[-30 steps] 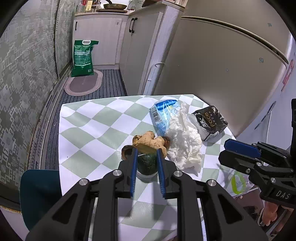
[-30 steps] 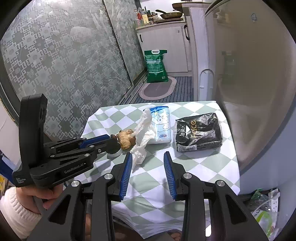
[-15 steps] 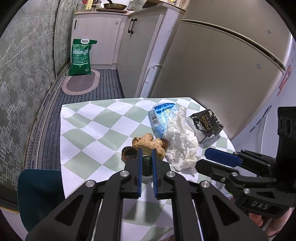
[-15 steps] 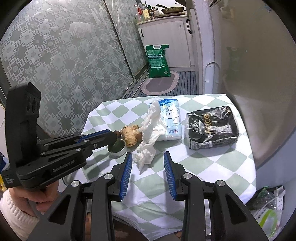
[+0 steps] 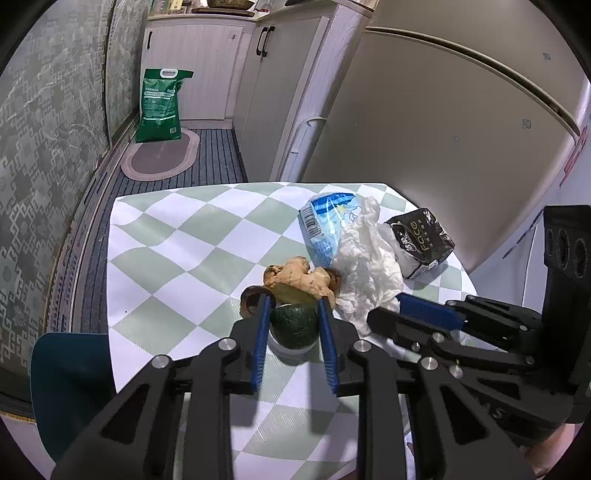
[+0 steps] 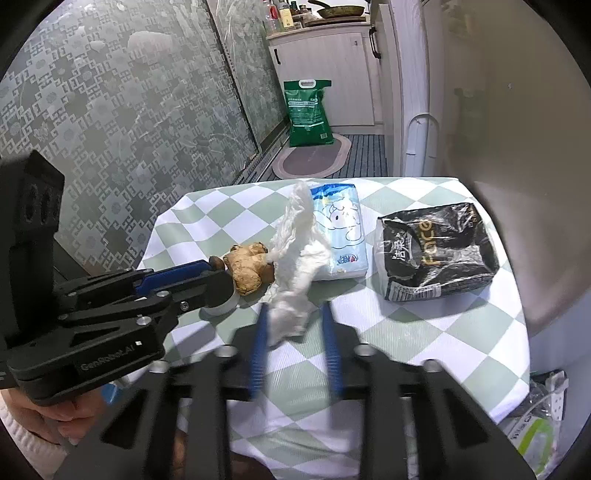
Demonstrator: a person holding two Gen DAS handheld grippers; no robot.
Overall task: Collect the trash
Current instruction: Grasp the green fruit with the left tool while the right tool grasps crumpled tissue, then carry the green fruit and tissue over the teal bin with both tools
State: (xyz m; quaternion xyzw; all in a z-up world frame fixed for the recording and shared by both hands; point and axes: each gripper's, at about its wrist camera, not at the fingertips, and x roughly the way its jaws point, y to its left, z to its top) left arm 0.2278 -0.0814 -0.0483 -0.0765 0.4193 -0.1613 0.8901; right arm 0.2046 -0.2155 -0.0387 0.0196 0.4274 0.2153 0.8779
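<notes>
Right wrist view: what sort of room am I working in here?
Most likely a home kitchen with a small dining spot. A frying pan and bottles sit on a counter over white cabinets, a fridge stands close by, and the table has a checked cloth.

The checked table (image 5: 177,258) lies bare across its whole left half, open from the near edge to the far one. The right half is crowded: a ginger root (image 5: 299,277), a crumpled white tissue (image 5: 369,266), a blue-and-white packet (image 5: 325,225) and a black packet (image 5: 424,240) sit close together, the first 3 touching. A bare strip separates the 2 packets in the right wrist view. A refrigerator (image 5: 443,129) stands right behind that side. A blue chair (image 5: 70,384) stands at the near left corner.
</notes>
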